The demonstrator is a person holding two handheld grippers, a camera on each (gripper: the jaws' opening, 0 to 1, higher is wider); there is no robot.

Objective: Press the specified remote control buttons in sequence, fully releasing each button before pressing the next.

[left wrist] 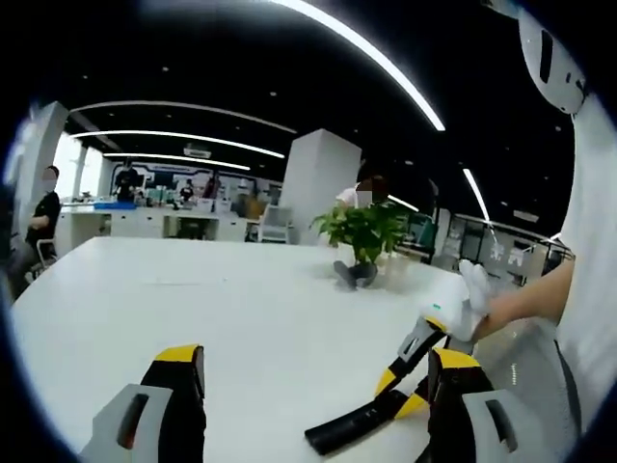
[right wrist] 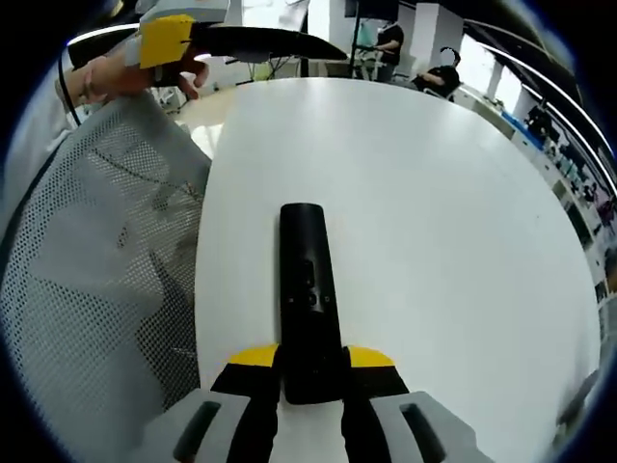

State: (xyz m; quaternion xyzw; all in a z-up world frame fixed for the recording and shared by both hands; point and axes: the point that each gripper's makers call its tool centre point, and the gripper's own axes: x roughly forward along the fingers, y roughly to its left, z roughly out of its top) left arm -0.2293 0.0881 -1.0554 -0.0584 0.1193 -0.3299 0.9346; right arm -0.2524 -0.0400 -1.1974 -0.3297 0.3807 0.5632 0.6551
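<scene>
Black remote control (right wrist: 308, 294), near end pinched between the jaws of the right hand-held gripper (right wrist: 310, 381), lying lengthwise on the white worktop (right wrist: 434, 212). Left hand-held gripper (left wrist: 318, 386) spread, raised off the worktop, holding nothing. Risk: loose pinch letting the remote skid under a press, spoiling the button sequence.

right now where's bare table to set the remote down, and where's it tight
Bare: the white table ahead and right of the remote, which the right gripper clamps. In the left gripper view, also the stretch between the left gripper and the potted plant. Tight: the table edge by the mesh chair.
</scene>
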